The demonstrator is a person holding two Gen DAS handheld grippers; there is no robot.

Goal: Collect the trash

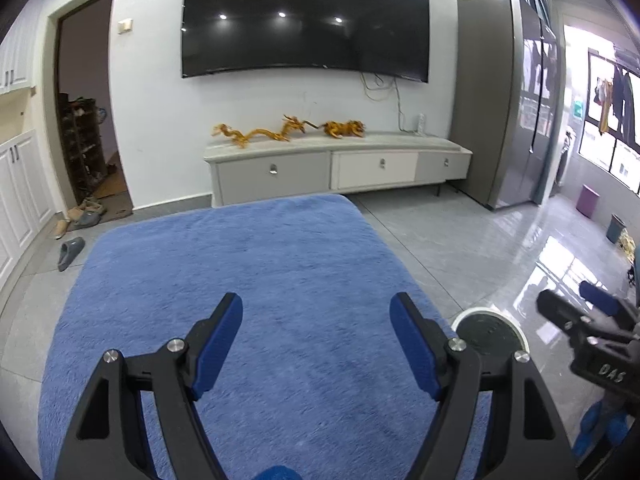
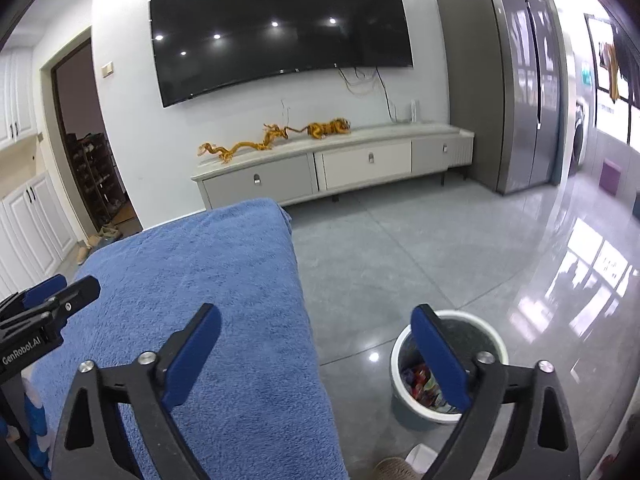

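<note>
Left gripper [image 1: 316, 312]: near centre, blue-padded fingers spread wide, nothing between them, above blue plush cover [image 1: 240, 264]. Right gripper [image 1: 576, 300]: near right edge, partly seen. Round bin [image 1: 490, 332]: near right, just beside cover's edge, white rim, dark liner. Far wall: television [image 1: 306, 16]; low cabinet [image 1: 340, 164] bearing gold dragon figures [image 1: 288, 130]. Far right: grey refrigerator [image 1: 508, 100]. Left floor: slipper [image 1: 71, 252].

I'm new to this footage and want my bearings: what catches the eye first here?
The big black TV on the white wall dominates, with golden dragon figures on the low cabinet beneath it. Nearer, a fluffy blue cover fills the foreground under the open left gripper. Beside it on the floor, under the open right gripper, stands a white bin holding colourful wrappers.
</note>
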